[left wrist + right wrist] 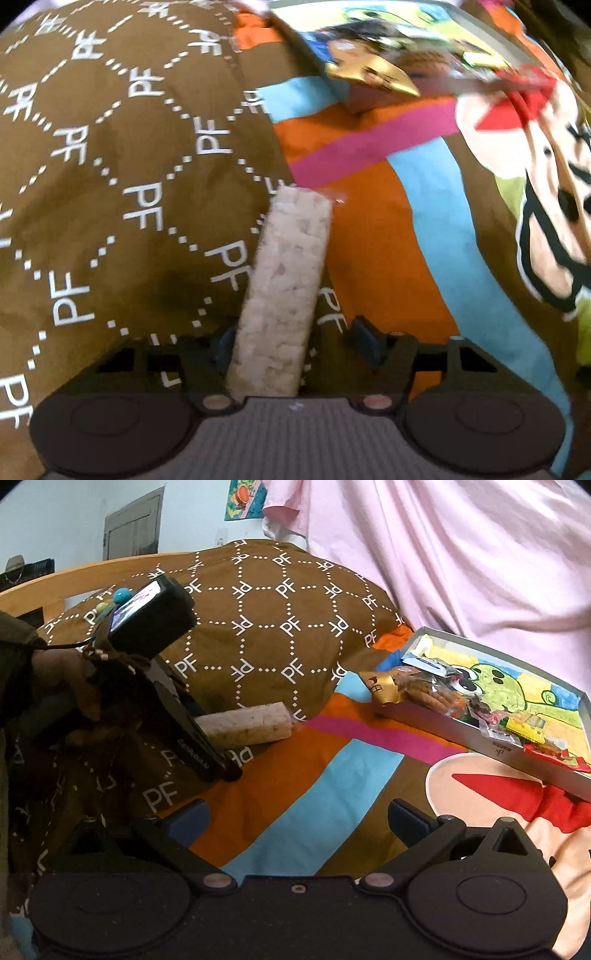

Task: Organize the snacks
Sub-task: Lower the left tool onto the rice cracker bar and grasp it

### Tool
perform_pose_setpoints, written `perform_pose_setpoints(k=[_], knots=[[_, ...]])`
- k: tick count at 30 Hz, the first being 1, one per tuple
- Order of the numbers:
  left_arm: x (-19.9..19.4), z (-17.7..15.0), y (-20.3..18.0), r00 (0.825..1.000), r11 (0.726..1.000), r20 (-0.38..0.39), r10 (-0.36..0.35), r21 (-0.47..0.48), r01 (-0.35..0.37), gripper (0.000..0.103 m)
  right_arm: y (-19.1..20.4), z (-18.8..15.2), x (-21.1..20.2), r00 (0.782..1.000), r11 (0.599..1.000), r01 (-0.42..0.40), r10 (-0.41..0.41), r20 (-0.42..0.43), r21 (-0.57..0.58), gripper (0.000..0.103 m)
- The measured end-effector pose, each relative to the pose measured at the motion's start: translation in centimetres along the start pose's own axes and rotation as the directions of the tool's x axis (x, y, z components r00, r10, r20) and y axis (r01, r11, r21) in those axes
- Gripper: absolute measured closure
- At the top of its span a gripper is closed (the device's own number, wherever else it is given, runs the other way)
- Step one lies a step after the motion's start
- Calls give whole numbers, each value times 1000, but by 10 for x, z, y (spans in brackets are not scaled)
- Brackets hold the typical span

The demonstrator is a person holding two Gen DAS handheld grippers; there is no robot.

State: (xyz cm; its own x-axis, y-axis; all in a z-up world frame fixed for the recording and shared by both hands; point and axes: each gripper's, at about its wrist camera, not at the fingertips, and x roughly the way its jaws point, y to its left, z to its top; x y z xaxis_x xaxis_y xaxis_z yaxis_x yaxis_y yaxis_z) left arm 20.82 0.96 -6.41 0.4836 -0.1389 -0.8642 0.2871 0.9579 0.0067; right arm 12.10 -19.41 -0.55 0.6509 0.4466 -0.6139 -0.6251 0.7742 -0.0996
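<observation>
A pale puffed-rice bar (284, 295) in a clear wrapper sticks out forward between the fingers of my left gripper (295, 332), which is shut on its near end. In the right wrist view the same rice bar (247, 723) points right, just above the brown pillow (266, 627). To its right a shallow grey tray (443, 734) with a cartoon-printed floor holds several snack packets, among them a gold wrapper (380, 688) and a red packet (550, 755). My right gripper (299, 819) hangs open above the striped bedcover, with nothing between its fingers.
A brown pillow (110, 166) printed with PF letters fills the left. The colourful bedcover (369, 258) lies ahead, and the tray (354, 103) sits at its far side. A person's hand (74, 686) grips the left tool. A person in pink cloth (461, 554) is behind the tray.
</observation>
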Motion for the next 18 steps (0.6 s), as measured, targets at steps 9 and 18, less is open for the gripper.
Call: perform_pose_setpoints(k=[9,18], knots=[[-3,3,6,1000,996,19,-5,-85,6,40,1,7,11,1000,999,17,-18,5,29,1],[-5,5,12,1000,990,25,7,-138,-4,46,-14,6,13,999,995,21,-25,37,100,1]])
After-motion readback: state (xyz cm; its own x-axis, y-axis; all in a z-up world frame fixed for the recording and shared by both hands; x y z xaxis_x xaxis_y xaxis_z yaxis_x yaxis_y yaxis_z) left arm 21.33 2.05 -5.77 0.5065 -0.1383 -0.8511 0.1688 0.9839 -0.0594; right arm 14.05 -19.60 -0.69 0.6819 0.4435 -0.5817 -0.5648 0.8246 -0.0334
